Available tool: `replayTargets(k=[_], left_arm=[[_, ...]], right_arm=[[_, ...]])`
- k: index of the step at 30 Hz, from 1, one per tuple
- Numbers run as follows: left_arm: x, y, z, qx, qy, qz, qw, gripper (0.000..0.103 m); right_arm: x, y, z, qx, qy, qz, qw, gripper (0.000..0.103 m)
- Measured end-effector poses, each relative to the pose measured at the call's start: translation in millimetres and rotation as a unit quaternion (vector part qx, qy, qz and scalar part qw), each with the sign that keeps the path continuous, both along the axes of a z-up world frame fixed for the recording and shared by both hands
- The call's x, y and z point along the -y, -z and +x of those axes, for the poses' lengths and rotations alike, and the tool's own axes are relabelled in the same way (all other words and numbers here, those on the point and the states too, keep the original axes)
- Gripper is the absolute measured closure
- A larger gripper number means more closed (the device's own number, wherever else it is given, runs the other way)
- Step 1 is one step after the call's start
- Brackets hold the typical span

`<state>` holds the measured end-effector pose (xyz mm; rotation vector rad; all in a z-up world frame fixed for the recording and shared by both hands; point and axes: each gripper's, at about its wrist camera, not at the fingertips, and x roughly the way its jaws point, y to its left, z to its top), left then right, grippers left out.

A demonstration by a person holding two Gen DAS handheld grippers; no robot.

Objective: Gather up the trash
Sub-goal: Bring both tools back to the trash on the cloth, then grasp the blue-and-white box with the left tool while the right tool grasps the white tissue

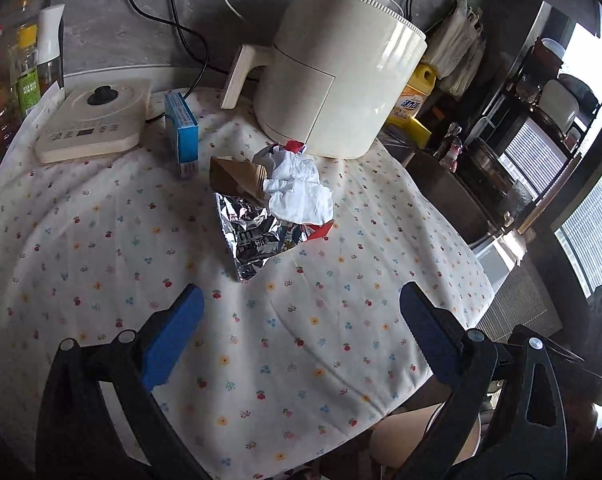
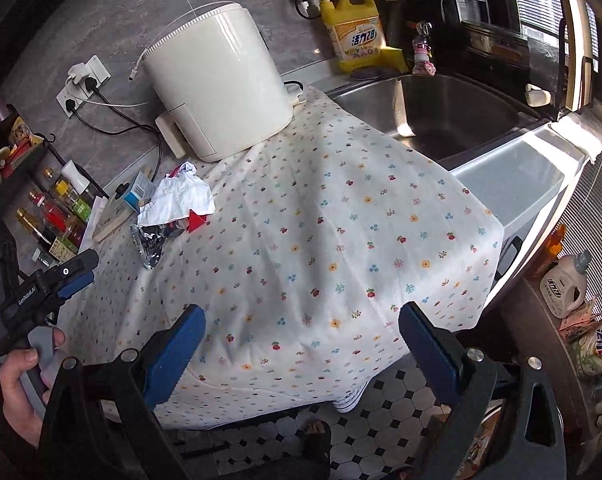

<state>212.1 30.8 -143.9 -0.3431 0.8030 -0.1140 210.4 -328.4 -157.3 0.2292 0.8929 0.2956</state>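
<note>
From the left wrist view, the left tongs (image 1: 301, 300) hang spread wide over the flowered cloth (image 1: 101, 260) on the counter, pinching nothing. Straight ahead of them, a little beyond the tips, lies one heap of trash made of three pieces touching each other: one crumpled silver foil wrapper (image 1: 257, 236) nearest the tongs, one crumpled white tissue (image 1: 297, 190) resting on its far right part, and one torn brown cardboard piece (image 1: 237, 174) behind. Past the heap stands one cream air fryer (image 1: 341, 76); ahead to the left sit one blue box (image 1: 183, 132) and one flat white kettle base (image 1: 93, 124). From the right wrist view, the right tongs (image 2: 301, 320) are likewise spread and empty above the cloth's near edge. The same heap lies well ahead and to their left, with the left tongs (image 2: 77, 272) near it. Only this view shows the steel sink (image 2: 441, 116) ahead to the right, one yellow detergent bottle (image 2: 355, 36) and the tiled floor (image 2: 381, 408).
</note>
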Motion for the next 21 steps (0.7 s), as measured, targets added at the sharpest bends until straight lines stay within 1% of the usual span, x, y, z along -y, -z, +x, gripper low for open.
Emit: replayTargets(k=[4, 6, 8, 14, 21], left_arm=[[-26, -3, 16, 0.01, -0.013, -0.001, 0.9999, 0.007], [-38, -3, 24, 0.012, -0.017, -0.002, 0.9998, 0.01], [-47, -3, 33, 0.011, -0.02, -0.002, 0.9997, 0.011], [-73, 3, 68, 0.005, -0.018, -0.001, 0.9998, 0.019], [-91, 13, 111, -0.004, -0.017, 0.011, 0.9998, 0.027]], right_arm=[[-32, -6, 14, 0.004, -0.02, -0.007, 1.0, 0.012], [-46, -8, 22, 0.006, -0.027, -0.008, 1.0, 0.013], [-59, -10, 30, 0.006, -0.03, -0.009, 0.999, 0.015], [-90, -11, 52, 0.004, -0.025, -0.006, 1.0, 0.02], [-117, -11, 69, 0.006, -0.007, -0.003, 1.0, 0.022]])
